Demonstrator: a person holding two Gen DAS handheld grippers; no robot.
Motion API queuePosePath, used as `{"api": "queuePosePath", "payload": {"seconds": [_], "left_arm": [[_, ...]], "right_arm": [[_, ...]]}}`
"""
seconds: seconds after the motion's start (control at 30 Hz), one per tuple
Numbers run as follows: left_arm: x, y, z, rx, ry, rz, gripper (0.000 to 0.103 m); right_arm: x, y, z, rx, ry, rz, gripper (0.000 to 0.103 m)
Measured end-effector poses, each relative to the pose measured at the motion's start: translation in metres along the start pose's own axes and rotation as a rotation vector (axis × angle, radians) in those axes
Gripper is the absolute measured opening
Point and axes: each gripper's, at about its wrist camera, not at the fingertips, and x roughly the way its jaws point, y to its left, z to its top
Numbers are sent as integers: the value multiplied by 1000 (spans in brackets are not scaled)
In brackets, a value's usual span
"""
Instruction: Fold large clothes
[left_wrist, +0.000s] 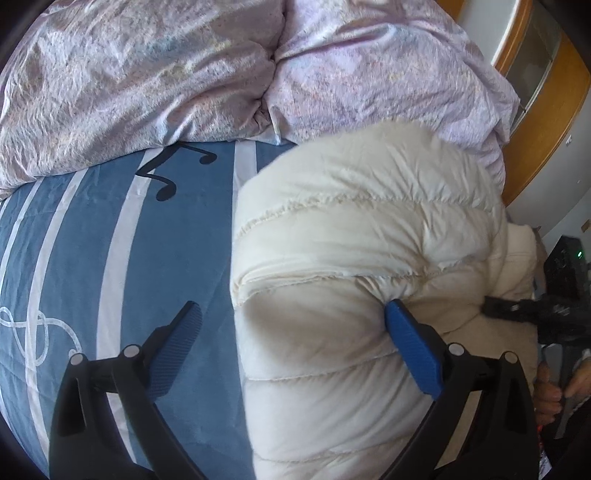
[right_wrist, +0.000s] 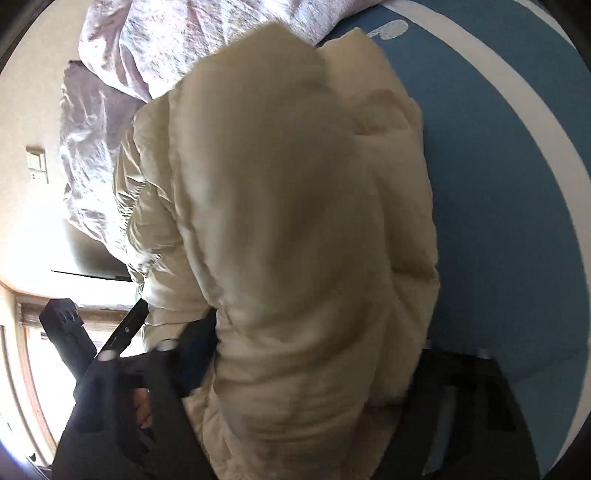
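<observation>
A cream puffer jacket lies folded in a thick bundle on the blue bed sheet. My left gripper is open wide; its right finger presses against the jacket's side, and its left finger hovers over the sheet. In the right wrist view the jacket fills the middle and bulges between the jaws of my right gripper, which are spread apart; the right finger is mostly hidden behind the fabric. The view is blurred.
A crumpled lilac duvet is heaped at the back of the bed. A wooden cabinet stands at the right beyond the bed edge. The right gripper's black body and a hand show at the right.
</observation>
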Motion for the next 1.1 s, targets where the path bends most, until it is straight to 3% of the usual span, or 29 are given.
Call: {"api": "queuePosePath", "payload": {"seconds": [0.07,0.17,0.3,0.43,0.8,0.87,1.03,1.1], "left_arm": [[-4,7,4,-22,-6,-10,99],[-9,22,10,-74,-1,-34,99],[-7,37,14,-111,25,-71,96],[6,46,13,-154,99,-179,95],[44,28,3,-202,198,-324,86],[46,25,2,-211,195,-334,81],[36,28,6,-235,151,-362,46],[27,32,10,-234,125,-369,39]], "right_arm": [[-2,3,0,-12,-22,-9,41],[-4,5,1,-22,-45,-19,34],[-4,4,-2,-20,-47,-11,33],[-1,6,-3,-16,-46,-6,33],[-7,-15,4,23,-38,19,34],[-9,-20,5,30,-39,25,34],[-12,-28,10,57,-46,72,33],[-11,-23,14,52,-48,102,32]]}}
